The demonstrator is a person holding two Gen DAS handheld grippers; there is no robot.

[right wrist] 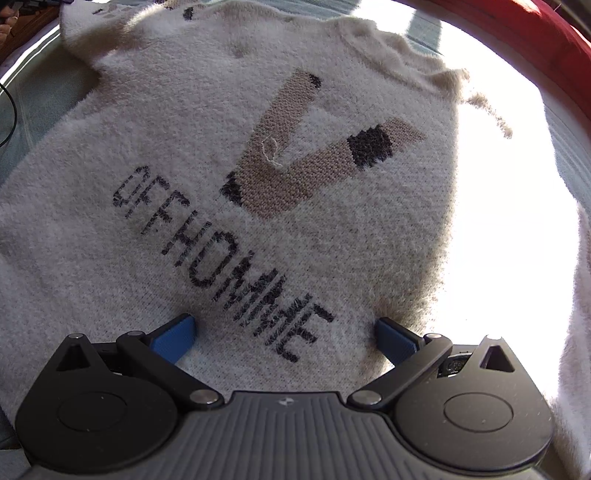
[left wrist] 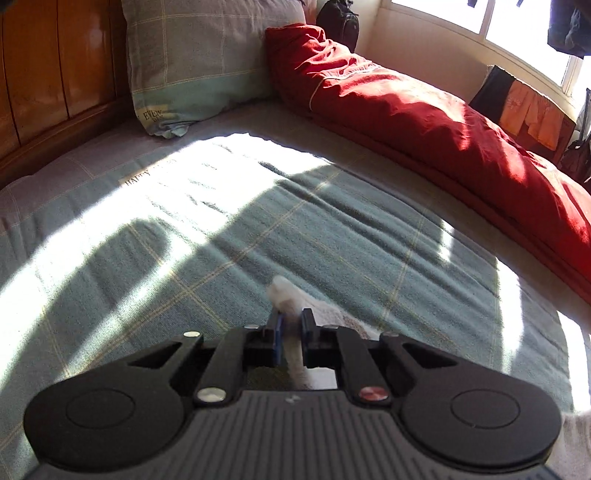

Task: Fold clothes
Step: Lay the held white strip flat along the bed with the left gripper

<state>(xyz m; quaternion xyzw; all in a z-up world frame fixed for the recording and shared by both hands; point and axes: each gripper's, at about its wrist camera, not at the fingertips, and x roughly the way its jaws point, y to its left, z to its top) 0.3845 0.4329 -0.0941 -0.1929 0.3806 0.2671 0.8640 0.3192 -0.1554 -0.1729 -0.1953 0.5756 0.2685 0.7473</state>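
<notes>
A fuzzy white sweater [right wrist: 184, 122] with black lettering and a tan knitted pattern lies spread on the bed and fills the right wrist view. My right gripper [right wrist: 285, 334] hovers just over its front, wide open, with its blue fingers [right wrist: 177, 338] on either side of the lettering. In the left wrist view my left gripper [left wrist: 291, 326] is shut on a fold of the white sweater [left wrist: 284, 295], which sticks up between the blue pads above the green checked bedspread [left wrist: 332, 229]. The rest of the sweater is hidden below that gripper.
A long red quilt [left wrist: 424, 114] lies rolled along the bed's far side, under a bright window [left wrist: 517, 26]. A checked pillow [left wrist: 199, 62] leans on the wooden headboard [left wrist: 55, 74]. Clothes hang at the right [left wrist: 528, 110]. Strong sun patches fall on the bedspread.
</notes>
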